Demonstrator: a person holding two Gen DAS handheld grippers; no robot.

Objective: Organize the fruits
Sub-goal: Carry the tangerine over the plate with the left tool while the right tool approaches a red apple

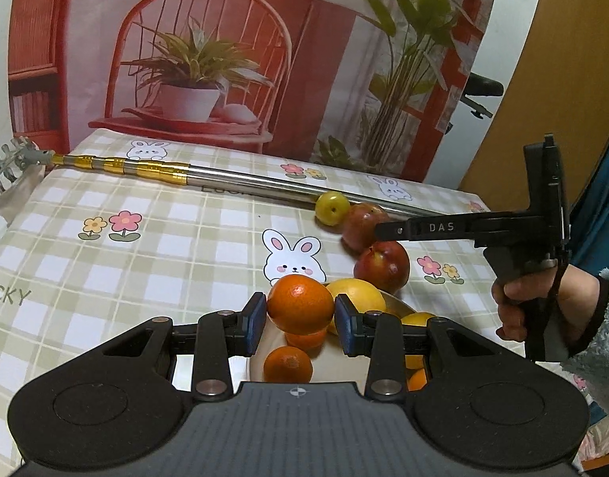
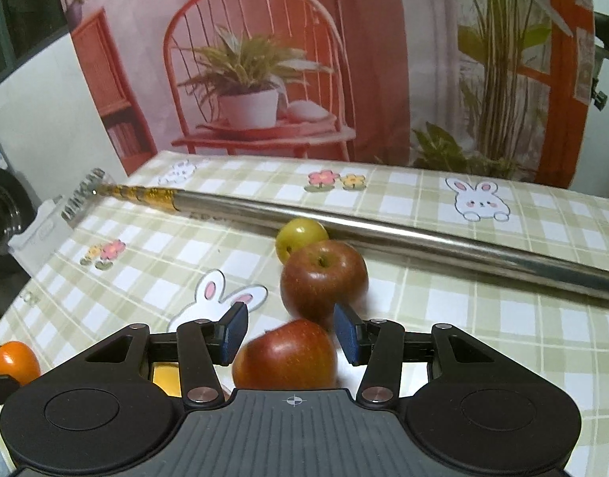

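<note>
Left claw: the left gripper [image 1: 300, 324] pinches an orange [image 1: 300, 304] between its blue pads, held above a pale plate [image 1: 264, 357].
Plate: 2 more oranges [image 1: 287, 365] and yellow fruit [image 1: 360, 298] already lie in it.
Right claw: the right gripper [image 2: 290, 336] stands wide, its pads either side of a red apple [image 2: 284, 357] but not touching it.
Beyond: a 2nd apple [image 2: 323, 276] and a small green fruit [image 2: 300, 236] rest on the checked cloth [image 2: 463, 318], just beside a metal pole [image 2: 423, 240].
Risk, left: dropped from a height, the orange could strike the pile and roll off the plate.
Risk, right: an off-centre squeeze may squirt the round apple out, knocking its neighbours away.
</note>
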